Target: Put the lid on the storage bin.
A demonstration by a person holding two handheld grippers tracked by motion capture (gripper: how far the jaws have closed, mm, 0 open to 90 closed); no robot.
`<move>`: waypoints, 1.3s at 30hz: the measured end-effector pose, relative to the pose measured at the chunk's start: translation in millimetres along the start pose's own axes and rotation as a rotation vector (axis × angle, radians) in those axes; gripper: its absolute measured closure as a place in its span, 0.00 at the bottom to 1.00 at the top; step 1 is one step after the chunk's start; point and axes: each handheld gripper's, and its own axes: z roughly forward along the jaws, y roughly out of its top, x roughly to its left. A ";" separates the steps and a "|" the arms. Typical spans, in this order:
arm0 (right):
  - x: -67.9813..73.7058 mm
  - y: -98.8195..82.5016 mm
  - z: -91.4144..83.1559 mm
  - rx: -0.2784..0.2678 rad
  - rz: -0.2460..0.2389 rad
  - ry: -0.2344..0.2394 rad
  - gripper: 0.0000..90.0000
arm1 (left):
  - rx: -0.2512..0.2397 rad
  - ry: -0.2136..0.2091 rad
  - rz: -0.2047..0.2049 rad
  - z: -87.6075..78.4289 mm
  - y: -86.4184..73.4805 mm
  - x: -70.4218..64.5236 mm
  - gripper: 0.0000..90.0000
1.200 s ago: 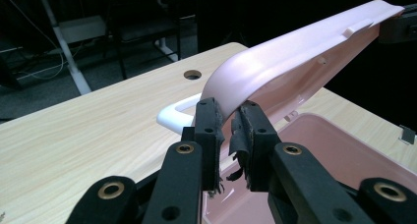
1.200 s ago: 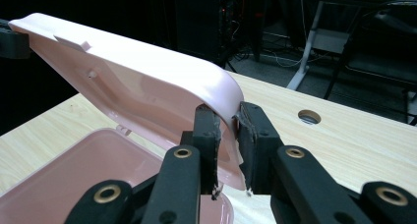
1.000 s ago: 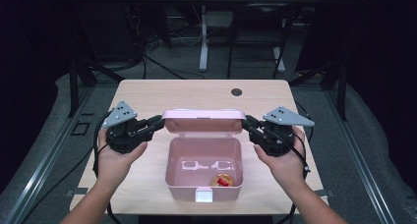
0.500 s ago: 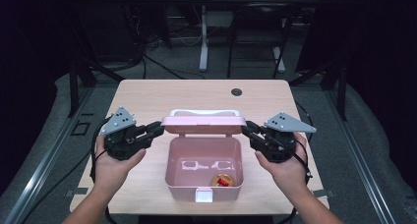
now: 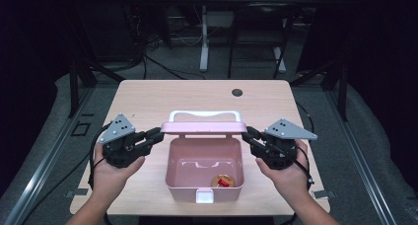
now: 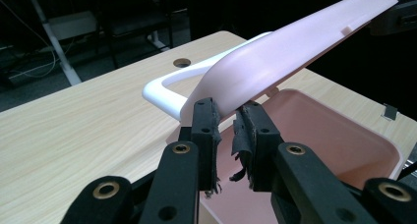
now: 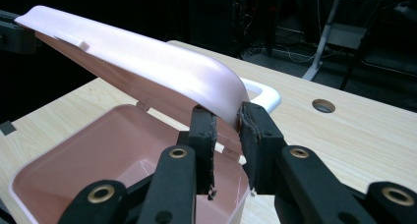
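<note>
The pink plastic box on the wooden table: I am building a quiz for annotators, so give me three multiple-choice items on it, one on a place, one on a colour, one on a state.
1. Where in the pink plastic box does the small round orange and red object lie?
A. On the bottom, towards the front right corner
B. Against the rear left wall
C. On the lid

2. What colour is the handle on the pink lid?
A. Black
B. White
C. Green

3. How does the lid stand?
A. Shut flat
B. Lying off on the table
C. Partly raised, held at both ends

Key: 1 A, the high view shows it near the front right. 2 B, the loop is white in the high view. 3 C, the left tool and the right tool each pinch a lid corner above the open box.
</note>
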 end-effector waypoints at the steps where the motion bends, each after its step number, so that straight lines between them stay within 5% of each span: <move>1: 0.4 -0.9 -0.5 0.002 0.000 -0.001 0.84 | 0.001 0.001 0.009 -0.1 -0.5 -0.4 0.86; 29: 8.9 -23.3 -11.3 -0.001 0.005 0.019 0.82 | -0.008 -0.014 -0.009 -7.8 -23.4 -12.2 0.84; 39: 5.2 -30.8 -13.0 0.011 0.052 0.046 0.83 | -0.013 -0.028 -0.026 -11.1 -31.2 -16.8 0.85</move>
